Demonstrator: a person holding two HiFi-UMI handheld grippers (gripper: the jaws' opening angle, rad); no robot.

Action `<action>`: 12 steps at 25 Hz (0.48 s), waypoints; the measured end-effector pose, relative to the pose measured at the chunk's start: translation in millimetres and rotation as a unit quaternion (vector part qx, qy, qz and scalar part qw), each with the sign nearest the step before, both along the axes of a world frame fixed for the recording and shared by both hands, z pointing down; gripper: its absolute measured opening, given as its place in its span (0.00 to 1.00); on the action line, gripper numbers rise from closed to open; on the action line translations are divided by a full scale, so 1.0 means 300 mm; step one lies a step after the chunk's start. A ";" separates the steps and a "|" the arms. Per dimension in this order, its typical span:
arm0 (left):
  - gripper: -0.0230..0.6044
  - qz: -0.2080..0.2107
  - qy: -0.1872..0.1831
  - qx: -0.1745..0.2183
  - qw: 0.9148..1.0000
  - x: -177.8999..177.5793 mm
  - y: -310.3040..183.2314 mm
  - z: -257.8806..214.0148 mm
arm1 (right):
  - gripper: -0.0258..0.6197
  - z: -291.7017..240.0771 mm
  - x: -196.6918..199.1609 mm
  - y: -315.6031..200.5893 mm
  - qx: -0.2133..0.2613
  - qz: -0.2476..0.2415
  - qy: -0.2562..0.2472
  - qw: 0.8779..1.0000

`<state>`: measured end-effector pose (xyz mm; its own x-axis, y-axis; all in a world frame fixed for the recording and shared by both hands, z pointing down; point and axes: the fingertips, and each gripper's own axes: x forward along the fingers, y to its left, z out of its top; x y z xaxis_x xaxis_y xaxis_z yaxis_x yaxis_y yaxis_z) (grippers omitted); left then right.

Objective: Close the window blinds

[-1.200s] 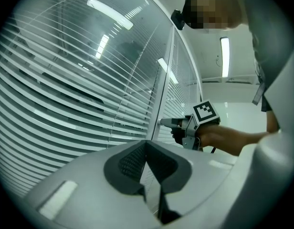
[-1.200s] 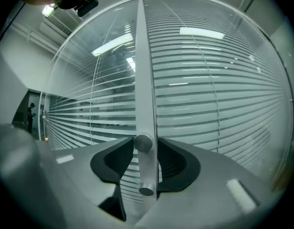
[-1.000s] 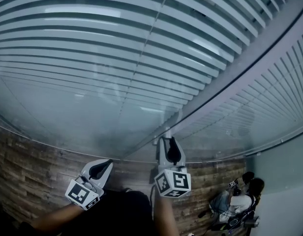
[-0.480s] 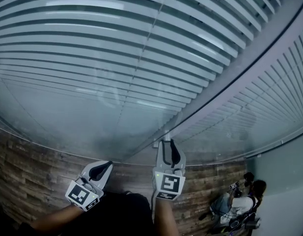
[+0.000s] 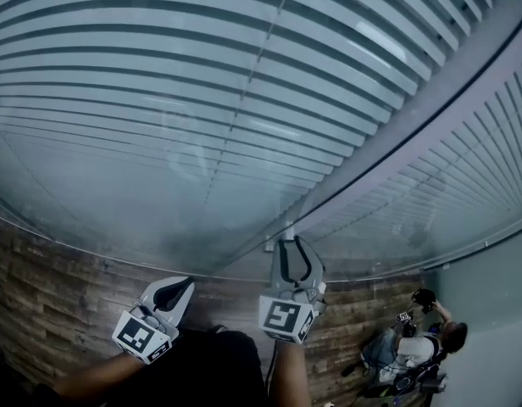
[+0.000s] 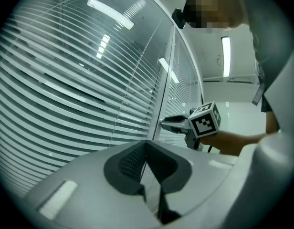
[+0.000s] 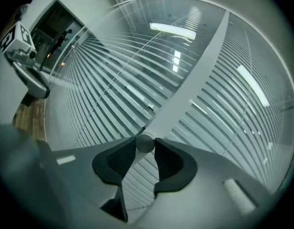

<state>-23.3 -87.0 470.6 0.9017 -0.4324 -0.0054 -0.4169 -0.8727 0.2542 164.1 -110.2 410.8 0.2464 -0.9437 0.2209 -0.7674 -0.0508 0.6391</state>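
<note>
**Between the right jaws: 1 knob (image 7: 145,142), ready to turn**

Between the jaws of the right gripper (image 7: 146,146) sits the round knob on the mullion (image 7: 185,97). The jaws have just been closing and now pinch it. Off to their left, the left gripper (image 6: 147,144) has its jaws together on nothing. Ahead of both, the blinds (image 5: 202,100) show gaps, so the next move is probably to roll the knob without slipping. Count: 2 grippers, 1 knob, 2 blinds.

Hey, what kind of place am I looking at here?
Most likely an office or a similar indoor workplace. A tall glass wall is fitted with horizontal slatted blinds, the floor is a wood-plank floor, a strip ceiling light runs overhead, and a person sits nearby.
</note>
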 end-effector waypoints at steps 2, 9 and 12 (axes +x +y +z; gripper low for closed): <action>0.03 -0.001 0.001 0.000 1.000 -0.003 -0.001 -0.001 | 0.24 -0.001 -0.004 -0.003 -0.010 0.002 0.039 0.999; 0.03 -0.001 0.004 -0.001 1.000 -0.011 -0.002 0.001 | 0.24 0.015 -0.006 -0.003 -0.042 0.005 0.127 0.991; 0.03 0.001 0.006 0.000 1.000 -0.010 0.003 -0.003 | 0.25 0.004 -0.008 0.002 -0.009 -0.003 0.052 0.999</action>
<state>-26.4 -86.0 469.7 0.9022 -0.4311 -0.0165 -0.4126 -0.8735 0.2584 161.8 -109.6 412.1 0.2634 -0.9413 0.2109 -0.6975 -0.0348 0.7157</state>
